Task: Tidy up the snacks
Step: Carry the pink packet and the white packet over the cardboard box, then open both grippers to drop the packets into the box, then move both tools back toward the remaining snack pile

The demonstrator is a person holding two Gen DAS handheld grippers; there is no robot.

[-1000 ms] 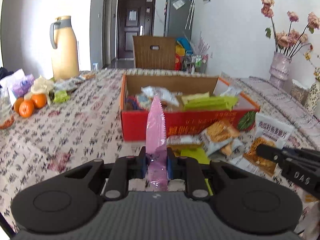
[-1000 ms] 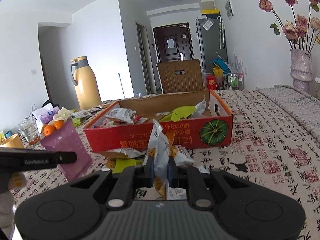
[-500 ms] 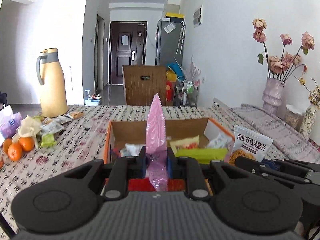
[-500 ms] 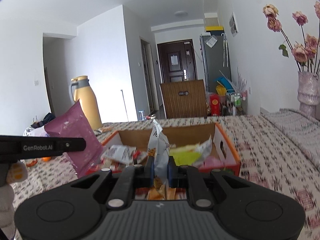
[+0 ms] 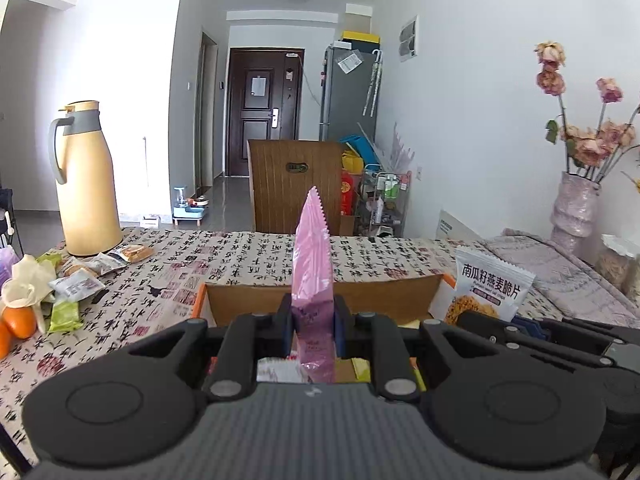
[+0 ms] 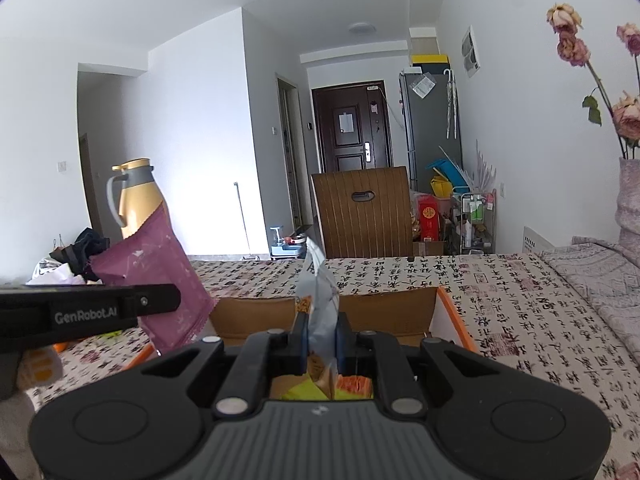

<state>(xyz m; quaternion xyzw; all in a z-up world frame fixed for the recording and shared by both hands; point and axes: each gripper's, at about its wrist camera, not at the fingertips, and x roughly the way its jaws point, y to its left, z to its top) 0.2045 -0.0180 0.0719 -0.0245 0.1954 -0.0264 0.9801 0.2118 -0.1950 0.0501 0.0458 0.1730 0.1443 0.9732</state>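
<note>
Patterned tablecloth (image 5: 248, 256) receding: both grippers, clamping pink packet (image 5: 311, 264) and white packet (image 6: 318, 284), now hovering over cardboard box (image 6: 392, 312) (drop pending).

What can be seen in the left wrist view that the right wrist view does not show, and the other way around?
Only the left wrist view shows the oranges and small snack packets at the table's left edge, the printed front of the white oat-crisp bag, and the whole vase.

Only the right wrist view shows the broad face of the pink packet, the side of the left tongs, and dark clothes at the left.

Both show the cardboard box, yellow thermos, wooden chair, dark door and patterned tablecloth.
</note>
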